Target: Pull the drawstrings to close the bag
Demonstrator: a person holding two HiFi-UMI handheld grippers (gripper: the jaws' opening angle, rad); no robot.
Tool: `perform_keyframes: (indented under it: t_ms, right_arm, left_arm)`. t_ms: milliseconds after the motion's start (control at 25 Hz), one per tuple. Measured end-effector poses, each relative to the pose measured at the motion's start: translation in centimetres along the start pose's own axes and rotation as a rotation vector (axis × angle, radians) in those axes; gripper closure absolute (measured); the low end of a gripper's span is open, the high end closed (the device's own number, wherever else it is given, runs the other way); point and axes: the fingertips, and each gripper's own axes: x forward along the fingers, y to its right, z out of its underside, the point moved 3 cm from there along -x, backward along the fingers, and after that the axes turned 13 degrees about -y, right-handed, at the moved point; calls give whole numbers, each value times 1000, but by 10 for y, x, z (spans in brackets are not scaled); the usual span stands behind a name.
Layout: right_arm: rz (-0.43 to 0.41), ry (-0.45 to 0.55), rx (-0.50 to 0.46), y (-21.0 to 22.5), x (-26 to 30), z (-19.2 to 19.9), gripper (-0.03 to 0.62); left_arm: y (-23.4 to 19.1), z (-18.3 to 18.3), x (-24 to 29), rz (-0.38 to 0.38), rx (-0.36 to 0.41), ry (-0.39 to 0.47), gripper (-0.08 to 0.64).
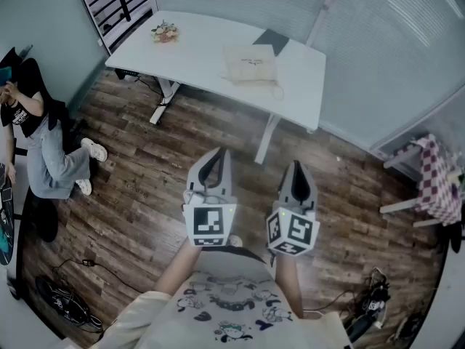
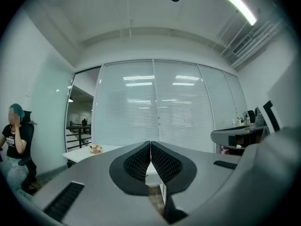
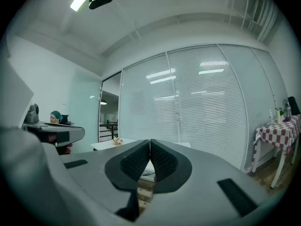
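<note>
L gripper [image 1: 216, 157] & R gripper [image 1: 298, 169]: jaws pressed together, empty; bag [image 1: 251, 64] on table [image 1: 196, 53] well ahead.

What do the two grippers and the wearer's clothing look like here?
Left gripper and right gripper are pale grey, tapered, with dark textured pads; each carries a white cube with black square markers. The person wears a pale cartoon-print shirt.

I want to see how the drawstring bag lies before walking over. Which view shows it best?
The head view: the bag lies flat on the white table, fully in sight. In both gripper views the closed jaws cover that part of the table, so neither shows it.
</note>
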Motion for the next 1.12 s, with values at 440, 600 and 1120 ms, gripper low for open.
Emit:
perform_keyframes:
  t_ms: [440,600,1120]
  right_arm:
    - [-35,-17,-7,15,2,2,575]
    - [-61,-23,-2,22,3,5,575]
    - [-89,-66,10,34,27,21,575]
  left_arm:
    - [18,-3,4,-23,4,-7,517]
    - [26,0,5,-39,4,-10,517]
    - [28,14,22,-87,1,-60,517]
